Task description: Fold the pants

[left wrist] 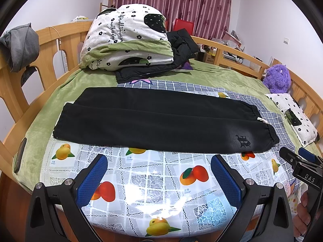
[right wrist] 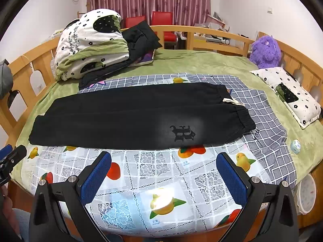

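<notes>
Black pants [left wrist: 161, 121] [right wrist: 131, 119] lie flat across a fruit-print plastic cloth [left wrist: 157, 183] [right wrist: 159, 173] on the bed, one leg folded over the other. The elastic waistband with a white drawstring [right wrist: 232, 101] is at the right and the leg ends at the left. A dark emblem [right wrist: 182, 133] marks the near right part. My left gripper [left wrist: 159, 176] hovers open over the cloth, short of the pants' near edge. My right gripper [right wrist: 164, 174] is open too, just in front of the emblem. Each gripper shows at the edge of the other's view [left wrist: 298, 161] [right wrist: 12, 159]. Neither touches the pants.
A folded flowered quilt [left wrist: 125, 38] and a black jacket [left wrist: 181, 48] are piled at the far side of the bed. A purple plush toy [left wrist: 277, 78] and a small pillow [left wrist: 294, 119] lie at the right. Wooden rails [left wrist: 50, 48] ring the bed. A hand [left wrist: 302, 211] holds the right gripper.
</notes>
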The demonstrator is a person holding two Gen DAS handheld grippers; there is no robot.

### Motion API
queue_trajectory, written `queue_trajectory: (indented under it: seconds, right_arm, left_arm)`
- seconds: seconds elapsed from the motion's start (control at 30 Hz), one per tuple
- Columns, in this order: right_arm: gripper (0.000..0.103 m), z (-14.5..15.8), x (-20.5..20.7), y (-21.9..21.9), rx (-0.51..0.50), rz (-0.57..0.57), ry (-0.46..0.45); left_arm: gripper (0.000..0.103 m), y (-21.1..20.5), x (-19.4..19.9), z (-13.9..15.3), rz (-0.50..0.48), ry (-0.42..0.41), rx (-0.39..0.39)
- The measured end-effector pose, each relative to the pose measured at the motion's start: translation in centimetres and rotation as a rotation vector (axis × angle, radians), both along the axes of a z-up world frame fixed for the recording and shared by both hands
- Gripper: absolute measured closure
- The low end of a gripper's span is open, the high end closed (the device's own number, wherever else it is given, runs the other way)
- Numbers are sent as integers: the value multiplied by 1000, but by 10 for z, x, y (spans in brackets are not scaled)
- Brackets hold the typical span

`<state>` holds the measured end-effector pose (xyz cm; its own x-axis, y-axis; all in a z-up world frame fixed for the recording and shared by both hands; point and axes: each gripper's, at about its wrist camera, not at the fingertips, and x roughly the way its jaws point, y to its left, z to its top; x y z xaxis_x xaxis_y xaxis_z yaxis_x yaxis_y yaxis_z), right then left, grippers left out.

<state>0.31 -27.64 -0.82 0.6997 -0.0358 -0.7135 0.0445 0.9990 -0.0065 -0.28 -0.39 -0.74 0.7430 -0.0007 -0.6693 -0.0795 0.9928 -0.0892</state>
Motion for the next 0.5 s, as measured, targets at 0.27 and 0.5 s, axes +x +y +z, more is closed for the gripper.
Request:
queue_trajectory:
  seconds: [0.27, 0.5]
  right_arm:
    - [1, 1, 2, 2, 0, 5, -2]
    - [1, 2, 6, 10, 10, 35, -22]
  left_arm:
    - [0, 3, 1, 2, -34, -7, -59]
    - [1, 3, 12, 0, -106, -12, -114]
